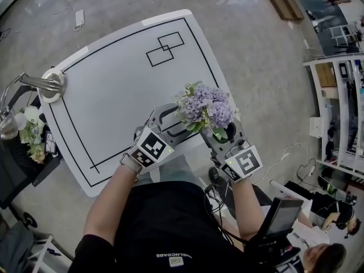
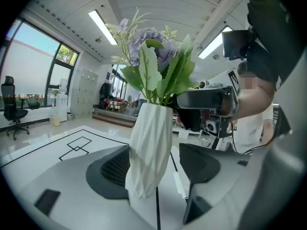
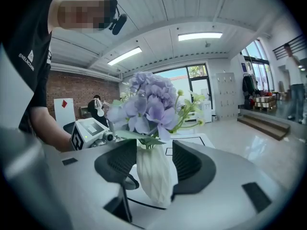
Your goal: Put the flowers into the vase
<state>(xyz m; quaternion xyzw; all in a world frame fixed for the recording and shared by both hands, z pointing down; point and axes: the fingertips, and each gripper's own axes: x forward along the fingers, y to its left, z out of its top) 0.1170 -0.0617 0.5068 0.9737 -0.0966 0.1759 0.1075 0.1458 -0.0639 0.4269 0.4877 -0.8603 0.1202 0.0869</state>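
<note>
With left gripper (image 2: 154,153) and right gripper (image 3: 154,158) fingers apart around the white vase (image 3: 156,183), careless withdrawal may snag the lilac flowers (image 1: 205,107), toppling it.

Black short-sleeved shirt (image 1: 170,226) (small white lettering), left tongs (image 1: 176,118) and right tongs (image 1: 209,131) grey with black-and-white marker cubes (image 1: 149,148)

Flowers (image 1: 205,107) in vase (image 2: 148,152), vase on table (image 1: 114,90) (near front edge), between left gripper (image 1: 169,121) and right gripper (image 1: 220,134)

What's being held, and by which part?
Cannot be told. The vase sits between both pairs of jaws, at its body; the right gripper looks open, the left gripper may be gripping.
</note>
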